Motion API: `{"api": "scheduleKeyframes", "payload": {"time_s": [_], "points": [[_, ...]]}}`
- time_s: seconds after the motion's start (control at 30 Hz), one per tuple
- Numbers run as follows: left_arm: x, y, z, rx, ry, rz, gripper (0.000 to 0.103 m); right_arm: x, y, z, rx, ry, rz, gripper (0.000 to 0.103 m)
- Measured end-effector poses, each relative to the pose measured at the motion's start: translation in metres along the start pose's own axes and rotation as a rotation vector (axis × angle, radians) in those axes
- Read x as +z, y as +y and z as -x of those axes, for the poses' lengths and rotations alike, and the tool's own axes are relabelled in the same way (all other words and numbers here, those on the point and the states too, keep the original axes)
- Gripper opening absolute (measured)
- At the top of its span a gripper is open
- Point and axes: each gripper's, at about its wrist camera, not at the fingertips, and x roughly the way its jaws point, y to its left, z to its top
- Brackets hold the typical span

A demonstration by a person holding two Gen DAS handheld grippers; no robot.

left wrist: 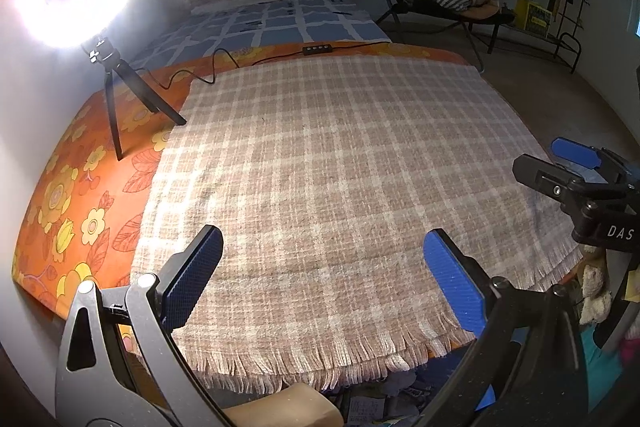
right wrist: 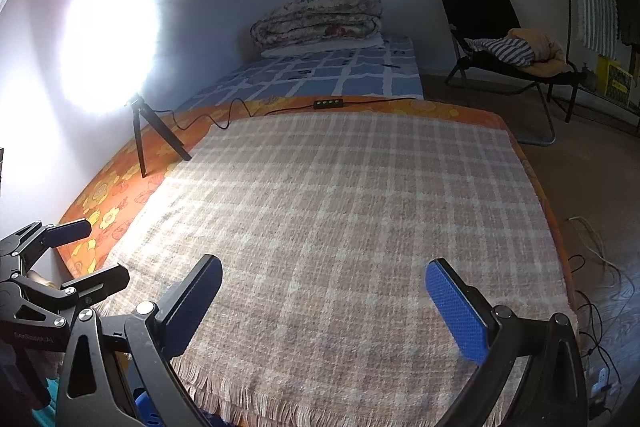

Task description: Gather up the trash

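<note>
Claws spread wide and empty, left claw [left wrist: 323,267], right claw [right wrist: 323,301], above fringed plaid blanket [left wrist: 340,167].

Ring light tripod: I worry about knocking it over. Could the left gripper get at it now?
Probably yes: the left gripper is open and only flat plaid blanket lies between it and the tripod, though far off.
</note>
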Motion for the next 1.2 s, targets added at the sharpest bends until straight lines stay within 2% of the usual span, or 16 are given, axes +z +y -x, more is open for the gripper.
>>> {"api": "scheduleKeyframes", "payload": {"time_s": [1.2], "points": [[-0.0003,0.0051,-0.0076,0.003,0.005,-0.004,0.102,-0.0036,0.0034,-0.002,0.003,0.013,0.023,0.103]]}}
